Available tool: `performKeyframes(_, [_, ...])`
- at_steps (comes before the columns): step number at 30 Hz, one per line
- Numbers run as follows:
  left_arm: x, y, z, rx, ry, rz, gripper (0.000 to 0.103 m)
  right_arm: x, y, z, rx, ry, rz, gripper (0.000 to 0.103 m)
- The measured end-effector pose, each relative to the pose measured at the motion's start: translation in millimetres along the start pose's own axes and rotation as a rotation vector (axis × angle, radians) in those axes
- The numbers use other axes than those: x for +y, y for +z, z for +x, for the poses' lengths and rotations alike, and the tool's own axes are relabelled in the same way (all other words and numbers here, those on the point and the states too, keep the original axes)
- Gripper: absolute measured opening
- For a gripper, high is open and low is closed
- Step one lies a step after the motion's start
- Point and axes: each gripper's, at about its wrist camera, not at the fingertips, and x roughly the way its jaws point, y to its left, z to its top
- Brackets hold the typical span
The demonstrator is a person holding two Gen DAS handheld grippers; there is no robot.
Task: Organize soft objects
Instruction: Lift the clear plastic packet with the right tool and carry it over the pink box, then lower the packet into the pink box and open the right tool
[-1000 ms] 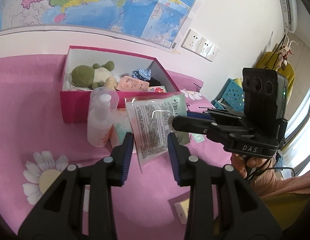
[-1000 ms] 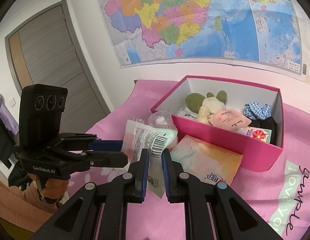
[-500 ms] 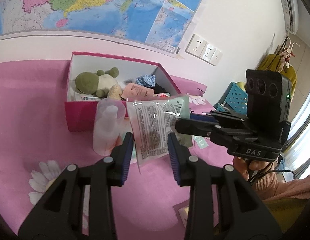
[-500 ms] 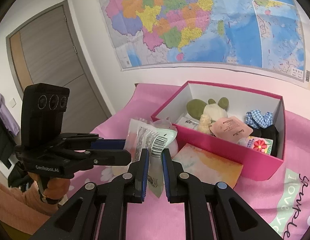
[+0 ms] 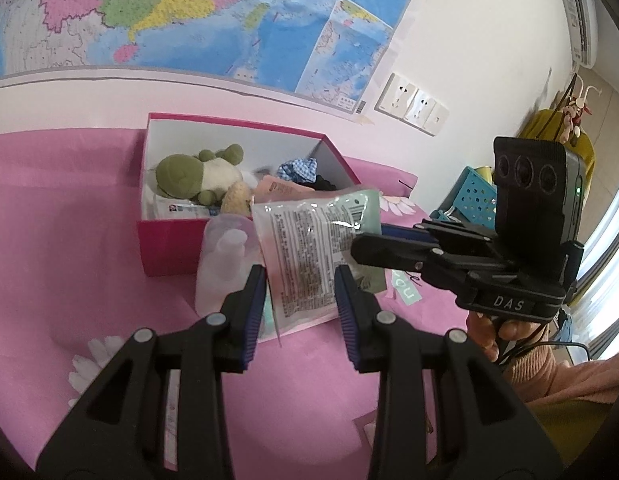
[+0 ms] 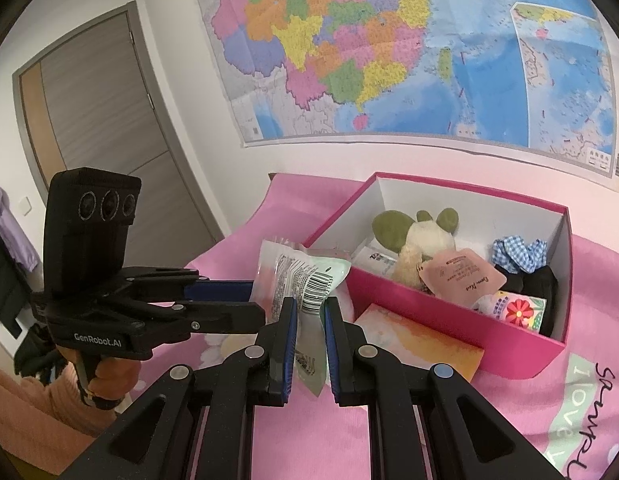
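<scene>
A clear plastic packet [image 5: 309, 240] with a printed label and a mint-green side hangs above the pink bedspread, in front of the pink box [image 5: 169, 248]. My left gripper [image 5: 299, 280] is shut on its lower end. My right gripper [image 5: 369, 238] comes in from the right and pinches the packet's right edge. In the right wrist view the packet [image 6: 293, 268] passes between the nearly touching pads of the right gripper [image 6: 311, 308], and the left gripper [image 6: 257, 304] meets it from the left. The box [image 6: 429, 312] holds a green plush frog [image 6: 393, 228], a pink sachet [image 6: 461, 280] and a blue gingham scrunchie [image 6: 517, 252].
A translucent pink bottle [image 5: 221, 264] stands against the box's front wall, just behind the packet. A flat orange-and-green pack [image 6: 421, 344] lies before the box. A teal basket [image 5: 469, 200] sits off the bed's right side. A wall with a map rises behind the box.
Both grippers keep their hold on the packet. The views have drifted slightly, so the box and bottle sit a little lower in the pictures.
</scene>
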Motion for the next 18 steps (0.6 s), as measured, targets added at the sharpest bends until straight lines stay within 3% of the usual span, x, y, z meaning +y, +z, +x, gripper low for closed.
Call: performKeyframes(18, [15.2,23.4,-5.4,-0.033,0.044,0.006,0.037,-4.3,29.5,18.3,-0.024,0.018,0.011,0.013])
